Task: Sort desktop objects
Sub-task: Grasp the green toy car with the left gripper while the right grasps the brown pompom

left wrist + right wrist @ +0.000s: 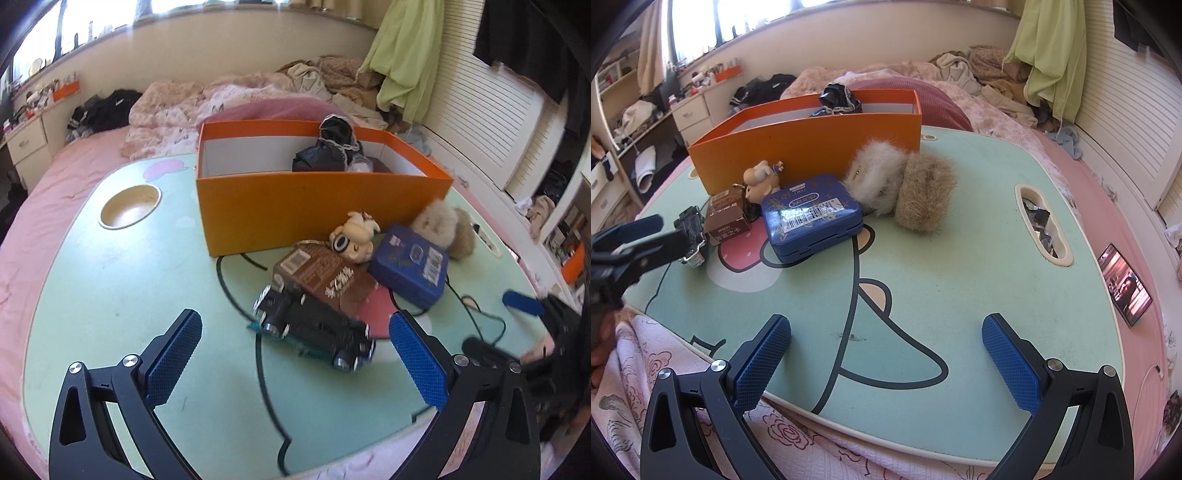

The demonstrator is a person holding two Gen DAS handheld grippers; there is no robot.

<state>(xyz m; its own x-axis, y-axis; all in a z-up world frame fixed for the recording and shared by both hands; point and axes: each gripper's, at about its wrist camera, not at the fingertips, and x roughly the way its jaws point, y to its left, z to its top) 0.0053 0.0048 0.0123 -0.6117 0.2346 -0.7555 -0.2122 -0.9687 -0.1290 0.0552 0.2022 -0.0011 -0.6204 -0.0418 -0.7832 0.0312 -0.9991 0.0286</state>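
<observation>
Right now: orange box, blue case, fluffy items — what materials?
Orange box: looks like matte cardboard, thin walls, white inside. Blue case: glossy, moulded seam, probably tin or plastic. Fluffy items: long-pile fur, likely faux.

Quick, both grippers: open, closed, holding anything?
Left gripper: open, empty, hovering near the black toy car.
Right gripper: open, empty, over the table.

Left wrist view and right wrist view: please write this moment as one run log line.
left gripper: open, over black toy car | right gripper: open, empty | orange cardboard box: holds dark cloth | blue tin: on table
</observation>
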